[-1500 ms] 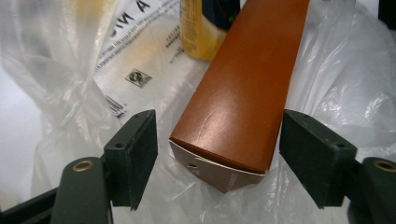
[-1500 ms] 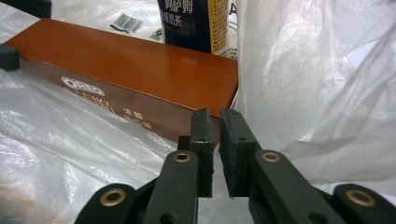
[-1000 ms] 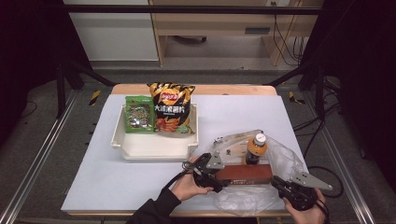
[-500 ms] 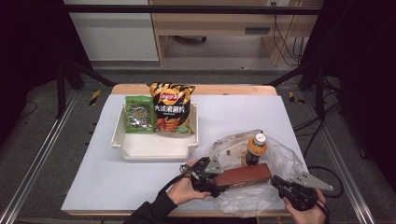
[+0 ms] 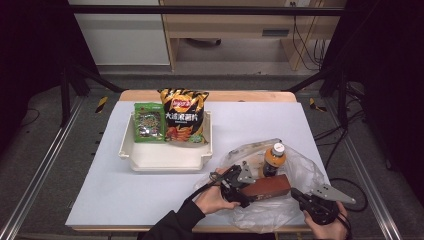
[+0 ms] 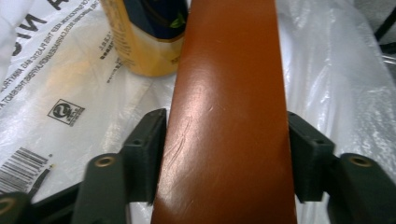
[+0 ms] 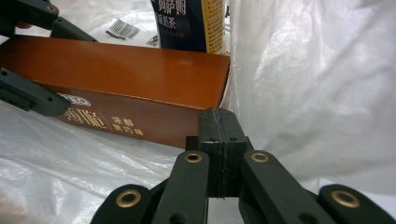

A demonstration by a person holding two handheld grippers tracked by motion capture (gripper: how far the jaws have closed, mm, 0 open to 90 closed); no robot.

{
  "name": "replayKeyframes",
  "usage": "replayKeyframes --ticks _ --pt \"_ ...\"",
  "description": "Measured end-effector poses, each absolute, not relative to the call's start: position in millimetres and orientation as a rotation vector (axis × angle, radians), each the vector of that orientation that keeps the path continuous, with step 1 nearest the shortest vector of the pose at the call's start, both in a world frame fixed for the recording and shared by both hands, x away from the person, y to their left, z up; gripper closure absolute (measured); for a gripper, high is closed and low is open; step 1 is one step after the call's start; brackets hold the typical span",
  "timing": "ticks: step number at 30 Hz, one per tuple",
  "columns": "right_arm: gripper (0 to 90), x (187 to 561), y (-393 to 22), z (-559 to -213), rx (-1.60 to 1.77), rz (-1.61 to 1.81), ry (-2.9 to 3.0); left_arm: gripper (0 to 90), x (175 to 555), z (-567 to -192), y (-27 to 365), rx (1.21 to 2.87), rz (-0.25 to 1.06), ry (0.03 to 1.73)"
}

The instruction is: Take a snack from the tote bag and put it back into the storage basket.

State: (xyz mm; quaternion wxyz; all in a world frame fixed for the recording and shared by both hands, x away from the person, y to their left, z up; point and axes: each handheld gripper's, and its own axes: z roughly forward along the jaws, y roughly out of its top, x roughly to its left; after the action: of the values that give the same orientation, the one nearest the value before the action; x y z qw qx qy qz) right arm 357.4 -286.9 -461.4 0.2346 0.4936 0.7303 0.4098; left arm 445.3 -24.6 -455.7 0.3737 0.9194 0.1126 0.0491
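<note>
A long brown box [image 5: 265, 186] lies in the mouth of a clear plastic bag [image 5: 300, 165] at the table's front right. My left gripper [image 5: 239, 186] is shut on the box's near end; its jaws press both sides of the box [image 6: 229, 116]. An orange-capped drink bottle [image 5: 274, 159] stands inside the bag just behind the box, and its label shows as the bottle [image 7: 189, 23] beyond the box [image 7: 116, 79]. My right gripper [image 5: 300, 197] sits at the bag's front right, jaws pressed together [image 7: 219, 126] with bag film [image 7: 317, 93] at their tips.
A cream tray [image 5: 165, 157] stands at the middle left of the white table [image 5: 125, 185]. It holds an upright green snack pack [image 5: 149, 122] and a chips bag [image 5: 183, 116]. Bag film with a barcode [image 6: 70, 93] spreads under the left gripper.
The left hand and the box have shifted slightly within the bag's mouth, and the film has settled a little. The right gripper stays where it was.
</note>
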Motion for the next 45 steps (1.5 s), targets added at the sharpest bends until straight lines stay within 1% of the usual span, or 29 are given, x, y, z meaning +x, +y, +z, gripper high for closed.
replayKeyframes --ticks 7,8,9,13,25,32,42,45 --pt "90.0 358.3 -288.9 -462.7 1.367 1.11 2.0 42.8 442.5 -452.0 -22.2 2.348 0.144 0.257" --pt "90.0 358.3 -289.2 -462.7 1.372 1.112 1.997 42.9 441.8 -451.9 -21.7 2.32 0.123 0.248" --pt "90.0 358.4 -290.0 -462.8 1.368 1.11 1.993 43.0 441.2 -448.9 -18.7 2.321 0.143 0.262" --pt "90.0 358.4 -290.5 -463.3 1.382 1.108 1.993 43.1 438.2 -438.1 -10.1 2.29 0.157 0.256" --pt "90.0 360.5 -288.1 -465.4 1.386 1.101 2.005 43.0 432.8 -400.5 4.7 2.16 0.172 0.252" --pt "90.0 360.1 -288.0 -464.1 1.376 1.112 2.0 43.0 430.8 -380.5 12.7 2.125 0.172 0.245" --pt "90.0 358.4 -285.9 -460.2 1.348 1.133 1.986 43.0 426.4 -366.5 43.5 2.111 0.199 0.253" --pt "87.3 358.0 -284.1 -458.9 1.336 1.134 1.981 43.0 425.5 -362.8 56.4 2.107 0.212 0.27"
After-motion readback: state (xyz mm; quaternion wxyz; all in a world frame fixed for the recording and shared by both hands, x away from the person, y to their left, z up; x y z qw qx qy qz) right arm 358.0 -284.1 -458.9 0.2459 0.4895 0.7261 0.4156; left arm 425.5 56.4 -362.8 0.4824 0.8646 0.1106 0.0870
